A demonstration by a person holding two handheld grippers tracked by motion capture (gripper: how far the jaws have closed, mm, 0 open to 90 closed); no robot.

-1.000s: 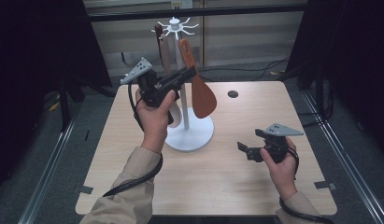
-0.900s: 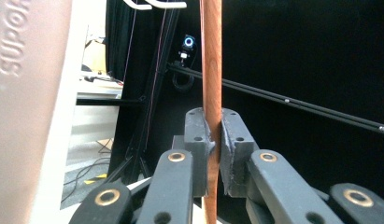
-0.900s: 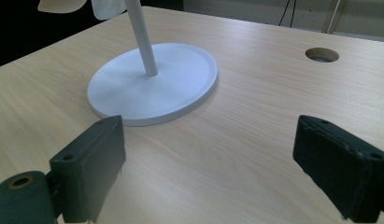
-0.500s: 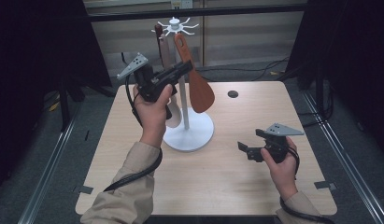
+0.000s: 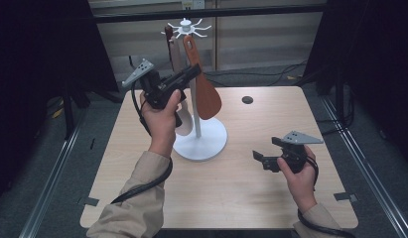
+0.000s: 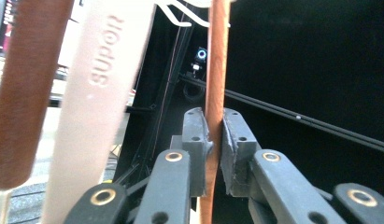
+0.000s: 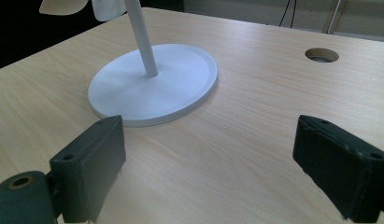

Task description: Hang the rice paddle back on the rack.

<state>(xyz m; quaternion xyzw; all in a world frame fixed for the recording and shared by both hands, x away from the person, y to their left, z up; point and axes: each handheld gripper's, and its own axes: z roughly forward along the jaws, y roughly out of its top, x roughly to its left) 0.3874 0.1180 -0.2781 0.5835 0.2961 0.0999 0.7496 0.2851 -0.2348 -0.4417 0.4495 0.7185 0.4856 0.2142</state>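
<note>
Clamping orange spatula (image 6: 215,70), left claw (image 6: 214,144), right claw (image 7: 208,172) agape over table (image 7: 255,140)

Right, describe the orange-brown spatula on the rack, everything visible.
The orange-brown spatula looks like silicone or plastic: a slim handle with a slotted hole at the top and a broad rounded blade below. It hangs tilted from the white rack, blade above the base. The left gripper is shut on its handle, seen edge-on.
</note>
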